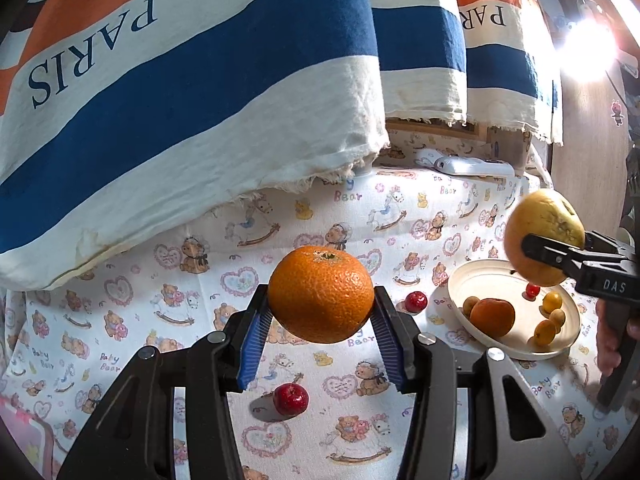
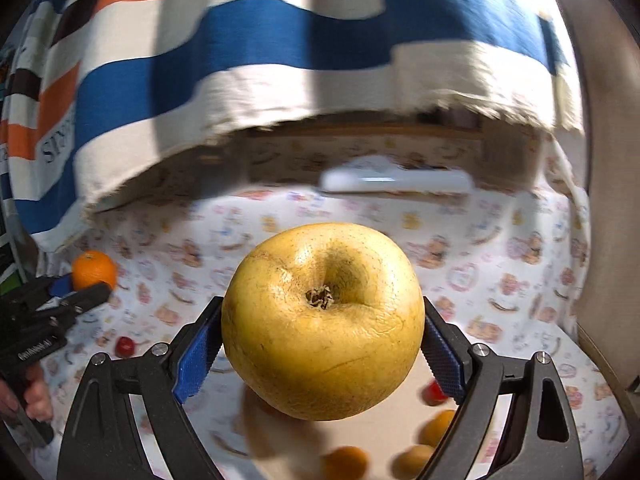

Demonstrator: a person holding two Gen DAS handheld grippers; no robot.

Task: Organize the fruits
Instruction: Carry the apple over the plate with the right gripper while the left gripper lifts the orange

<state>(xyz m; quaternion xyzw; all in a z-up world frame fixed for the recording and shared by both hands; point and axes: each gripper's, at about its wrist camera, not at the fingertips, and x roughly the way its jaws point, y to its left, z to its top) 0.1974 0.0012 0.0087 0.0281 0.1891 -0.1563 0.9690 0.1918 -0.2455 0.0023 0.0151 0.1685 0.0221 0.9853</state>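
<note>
Left wrist view is showing the left gripper [image 1: 322, 312] squeezing an orange [image 1: 321, 294] between its blue pads, holding it up above the cloth [image 1: 224, 248]. The right gripper [image 1: 536, 250] is squeezing a big yellow fruit [image 1: 544, 236] right over the plate [image 1: 460, 280]. It is likely hanging there because that fruit is going onto the plate next. The plate is already holding a peach-colored fruit [image 1: 492, 317], some small yellow fruits [image 1: 545, 332] and a tiny red one [image 1: 532, 290]. Two red fruits are lying on the cloth to the plate's left: one just beside it [image 1: 416, 301], one farther off [image 1: 291, 399]. They are probably waiting their turn.

The right wrist view is looking blurry, and the yellow fruit [image 2: 322, 320] is hiding most of the plate there. A striped curtain [image 1: 180, 92] is covering the back. I cannot tell what the white thing [image 1: 472, 166] behind the plate is.
</note>
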